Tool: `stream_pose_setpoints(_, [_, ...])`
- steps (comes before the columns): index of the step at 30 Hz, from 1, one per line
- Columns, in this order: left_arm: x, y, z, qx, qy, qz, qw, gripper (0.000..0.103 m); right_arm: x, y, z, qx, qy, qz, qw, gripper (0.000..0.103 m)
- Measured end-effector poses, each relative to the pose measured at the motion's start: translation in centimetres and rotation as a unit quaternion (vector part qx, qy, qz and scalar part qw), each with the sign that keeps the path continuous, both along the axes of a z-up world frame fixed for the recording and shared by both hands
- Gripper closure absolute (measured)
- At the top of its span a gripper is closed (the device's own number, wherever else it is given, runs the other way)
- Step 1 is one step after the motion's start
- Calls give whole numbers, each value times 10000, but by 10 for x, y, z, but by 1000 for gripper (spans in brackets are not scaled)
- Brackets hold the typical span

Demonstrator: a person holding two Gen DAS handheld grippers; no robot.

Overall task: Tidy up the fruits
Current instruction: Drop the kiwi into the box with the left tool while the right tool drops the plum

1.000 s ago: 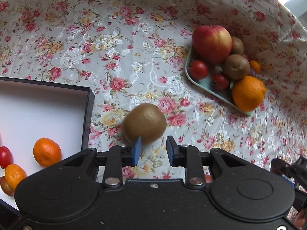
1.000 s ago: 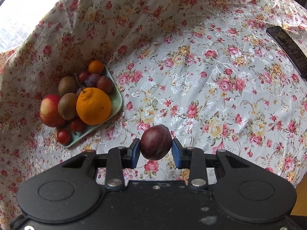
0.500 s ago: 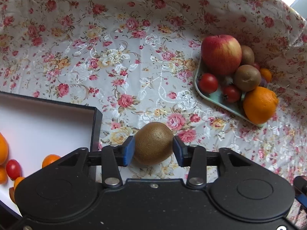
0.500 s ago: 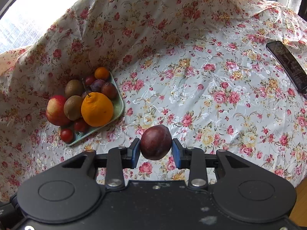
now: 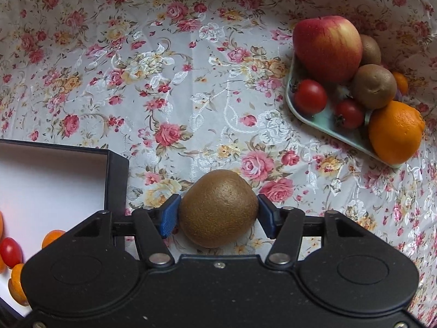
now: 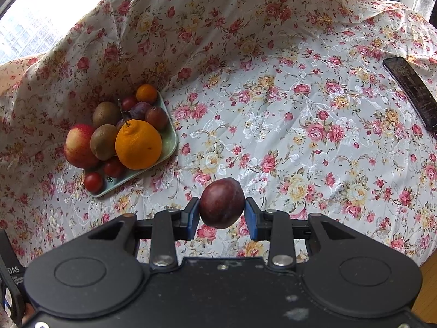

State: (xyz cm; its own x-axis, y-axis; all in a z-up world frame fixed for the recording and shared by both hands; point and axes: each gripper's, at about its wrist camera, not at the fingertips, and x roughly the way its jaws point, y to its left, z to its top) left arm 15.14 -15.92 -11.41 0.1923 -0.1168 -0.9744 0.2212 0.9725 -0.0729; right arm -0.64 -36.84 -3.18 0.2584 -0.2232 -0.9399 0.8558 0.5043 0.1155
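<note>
1. Brown and fuzzy, the kiwi (image 5: 218, 209) sits between the blue pads (image 5: 170, 217) of my left hand-held gripper (image 5: 217, 216), which pinches it from both sides.
2. Under it I see the flowery cloth (image 5: 169, 87) that covers the desk. I cannot tell if the kiwi touches the cloth or hangs just over it.
3. Just to the left of the kiwi is the corner of a black box (image 5: 116, 180) with a white inside. Small oranges (image 5: 52, 236) and a little red tomato (image 5: 10, 252) lie in it.
4. Far off to the right is a pale green tray (image 5: 327, 128) full of fruit: a big red apple (image 5: 327, 45), two more kiwis (image 5: 374, 86), two small tomatoes (image 5: 310, 97) and a big orange (image 5: 394, 136).
5. My right hand-held gripper (image 6: 221, 214) pinches a dark red plum (image 6: 221, 202) between its blue pads (image 6: 192, 217). The plum is up in the air, above the cloth.
6. From that side the same tray (image 6: 169, 139) is to the left, well apart from the plum, with the orange (image 6: 138, 145) in front and more plums (image 6: 155, 117) at the back.
7. A flat black thing (image 6: 412, 93) that looks like a remote lies on the cloth, far to the right.
</note>
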Motion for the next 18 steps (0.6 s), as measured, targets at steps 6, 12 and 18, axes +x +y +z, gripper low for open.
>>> stream_pose_setpoints(6, [-1,4,9,-276,134,186,9994,41,2,3,2,57,-26,62,10000,67])
stream_pose_setpoints(12, [-13,9,46,-266,-147,147,9994,41,10,14,4,48,-39,168,9998,67])
stream_pose_setpoints(18, [-13,33,81,-180,-468,202,9985,41,23,33,1,197,20,352,9992,67])
